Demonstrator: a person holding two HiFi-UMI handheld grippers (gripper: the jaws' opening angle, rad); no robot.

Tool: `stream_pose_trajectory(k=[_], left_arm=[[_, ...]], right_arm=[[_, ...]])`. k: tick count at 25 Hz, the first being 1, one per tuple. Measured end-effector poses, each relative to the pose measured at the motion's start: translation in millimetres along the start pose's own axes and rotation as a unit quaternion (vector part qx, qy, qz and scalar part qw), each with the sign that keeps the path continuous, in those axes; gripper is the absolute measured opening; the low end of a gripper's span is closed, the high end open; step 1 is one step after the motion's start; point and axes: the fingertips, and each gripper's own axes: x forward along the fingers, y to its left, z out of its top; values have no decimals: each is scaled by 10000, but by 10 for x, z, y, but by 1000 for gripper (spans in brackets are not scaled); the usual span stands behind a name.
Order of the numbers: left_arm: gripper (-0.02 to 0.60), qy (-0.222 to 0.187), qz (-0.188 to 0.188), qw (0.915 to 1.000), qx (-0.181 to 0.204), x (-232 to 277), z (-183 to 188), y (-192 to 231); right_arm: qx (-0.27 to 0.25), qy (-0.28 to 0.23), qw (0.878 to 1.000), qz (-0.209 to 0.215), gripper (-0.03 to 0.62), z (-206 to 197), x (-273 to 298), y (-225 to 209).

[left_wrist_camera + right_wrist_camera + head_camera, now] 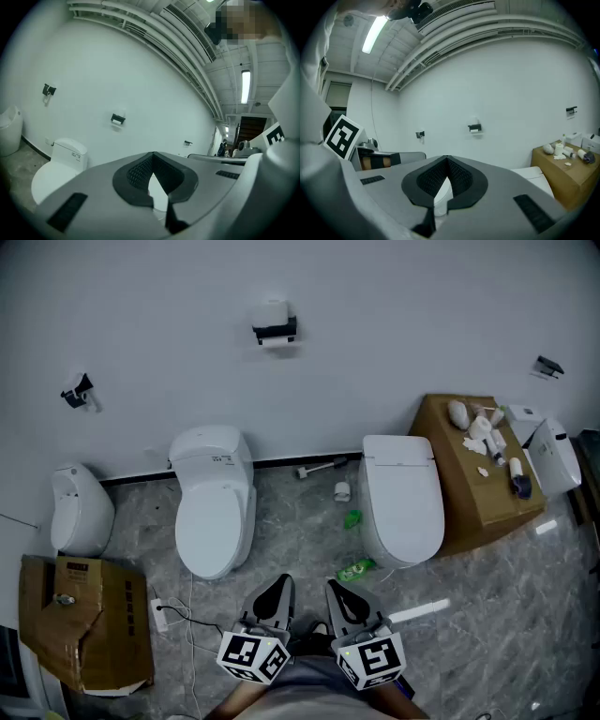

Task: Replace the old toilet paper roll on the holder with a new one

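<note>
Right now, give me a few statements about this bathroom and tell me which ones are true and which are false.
1. The left gripper and the right gripper are both shut and empty. True.
2. A white roll sits on the toilet paper holder. True.
3. One gripper is touching the holder. False: both are low in the head view, well away from it.
4. The cardboard box at the right has nothing on top. False: small white items lie on it.
</note>
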Motion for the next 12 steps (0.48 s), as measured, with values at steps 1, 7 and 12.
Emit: stream_pose_trajectory(k=[1,7,12], left_arm=[[5,-11,23,10000,6,13,8,8],[5,-76,38,9999,147,140,49,1],[5,-105,85,9998,169,197,101,19]], right_arm=[[-25,-5,10000,10,15,2,13,1],[-154,-14,9999,54,15,12,101,-2],[-128,-42,9999,60,15,41,140,-35]])
